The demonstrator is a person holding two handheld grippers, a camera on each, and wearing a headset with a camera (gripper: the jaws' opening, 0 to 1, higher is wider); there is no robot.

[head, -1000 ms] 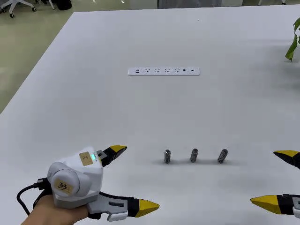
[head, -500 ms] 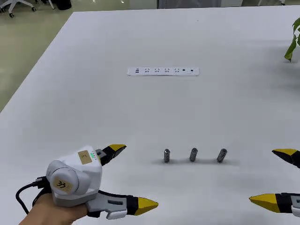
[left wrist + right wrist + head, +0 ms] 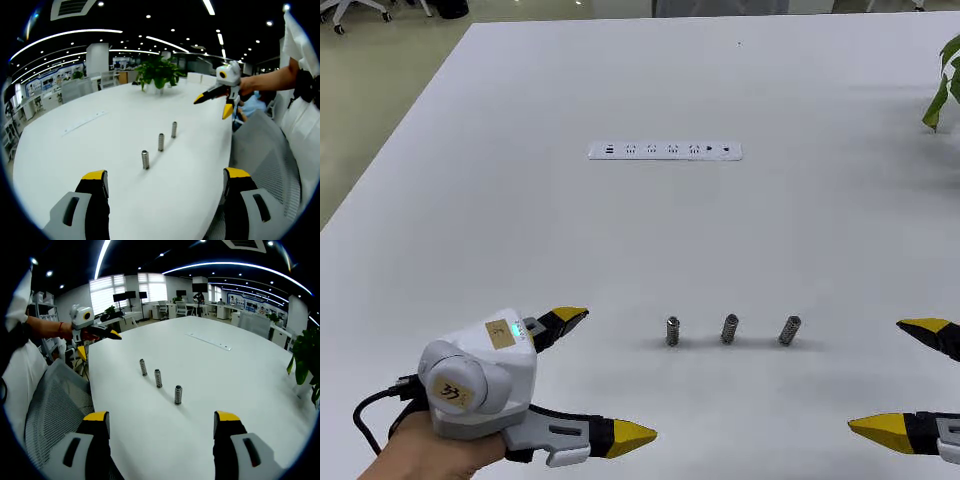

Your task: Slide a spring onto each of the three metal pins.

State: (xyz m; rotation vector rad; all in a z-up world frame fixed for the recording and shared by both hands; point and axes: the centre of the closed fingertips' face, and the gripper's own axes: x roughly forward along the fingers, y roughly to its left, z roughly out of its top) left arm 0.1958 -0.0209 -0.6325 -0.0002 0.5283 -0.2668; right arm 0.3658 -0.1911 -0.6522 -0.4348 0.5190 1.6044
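three small grey coiled metal springs [image 3: 729,328] stand upright in a short, evenly spaced row on the near part of the white worktop [image 3: 520,220], apart from one another. what holds each one up is too small to make out. the left yellow-tipped tool [image 3: 601,376] hovers just left of the row, its jaws spread wide with nothing between them. the right yellow-tipped tool [image 3: 898,377] hangs off to the right, just as wide open and empty. a white power strip [image 3: 665,151] lies further back, and green plant leaves [image 3: 942,85] poke in at the far right.

Bright, even ceiling light, soft shadows, sharp focus, fisheye-bent edges.
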